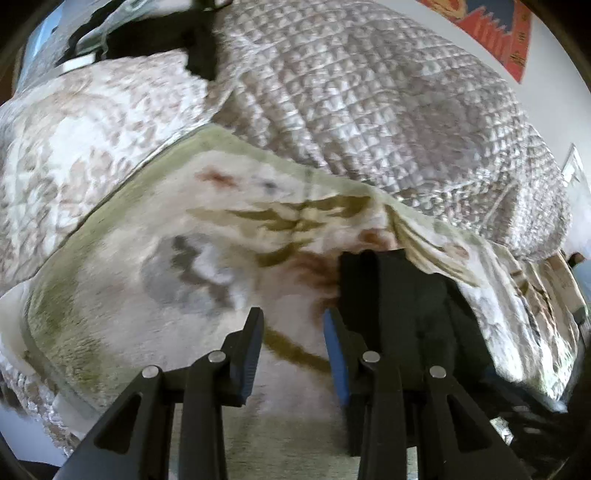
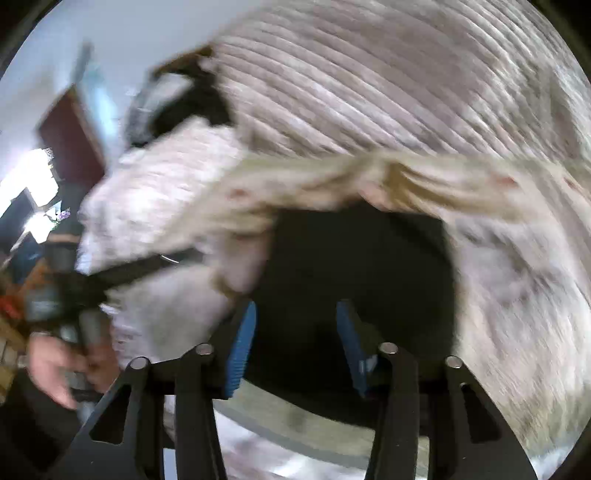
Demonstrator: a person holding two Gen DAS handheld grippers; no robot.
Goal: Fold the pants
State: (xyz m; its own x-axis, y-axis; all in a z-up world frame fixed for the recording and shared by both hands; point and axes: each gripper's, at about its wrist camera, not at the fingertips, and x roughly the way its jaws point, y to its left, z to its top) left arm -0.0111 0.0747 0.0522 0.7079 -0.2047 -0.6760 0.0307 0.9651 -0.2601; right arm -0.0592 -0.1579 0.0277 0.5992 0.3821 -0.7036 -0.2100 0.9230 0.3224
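The black pants (image 1: 399, 295) lie folded into a dark block on a cream and green flowered blanket (image 1: 166, 266). My left gripper (image 1: 292, 312) hovers just left of them, its blue pads apart with only blanket showing in the gap. The right wrist view is blurred by motion. There my right gripper (image 2: 298, 304) hangs over the black pants (image 2: 354, 258) with its pads apart, dark cloth showing behind the gap and no fold visibly pinched. A bunched cream edge of the blanket (image 2: 332, 177) runs along the far side of the pants.
A grey-beige quilted bedspread (image 1: 369, 92) covers the bed beyond the blanket, with dark items at its far end (image 1: 199, 55). A person's hand (image 2: 51, 362) holds a dark tool at the left. A red wall hanging (image 1: 495, 29) is at top right.
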